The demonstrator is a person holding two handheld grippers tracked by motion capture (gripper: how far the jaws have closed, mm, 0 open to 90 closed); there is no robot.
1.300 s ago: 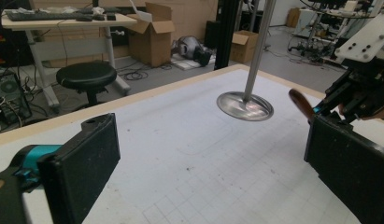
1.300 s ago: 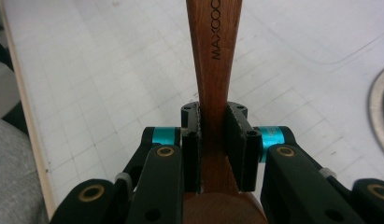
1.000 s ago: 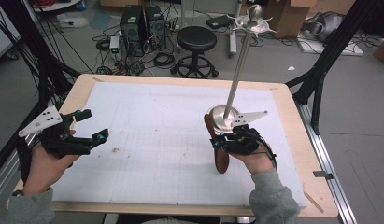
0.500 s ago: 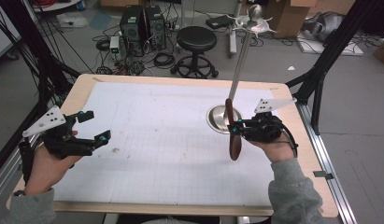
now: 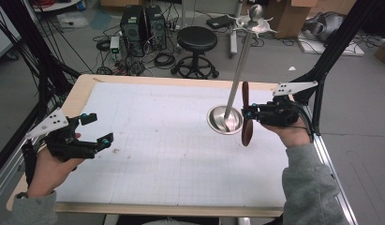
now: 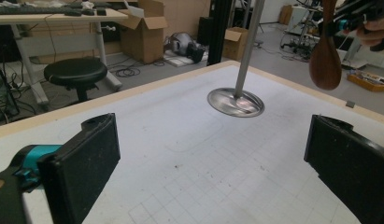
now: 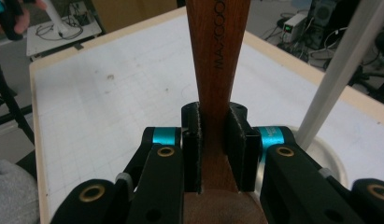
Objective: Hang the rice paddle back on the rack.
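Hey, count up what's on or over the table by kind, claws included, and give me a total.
Wooden spoon: 1
Metal stand: 1
Claws: 2, left claw and right claw
Total: 4

**What the frames are keeping back**

In the right gripper view, the wooden spoon [image 7: 216, 70] is running off the top edge, and its bowl is being cut by the bottom edge behind the right gripper [image 7: 213, 149], whose pads are covering part of the handle. The stand's pole [image 7: 341, 70] is leaving the frame at upper right, and its base [image 7: 320, 154] is lying partly behind the gripper body. In the left gripper view, the pole [image 6: 248, 46] is passing out at the top.
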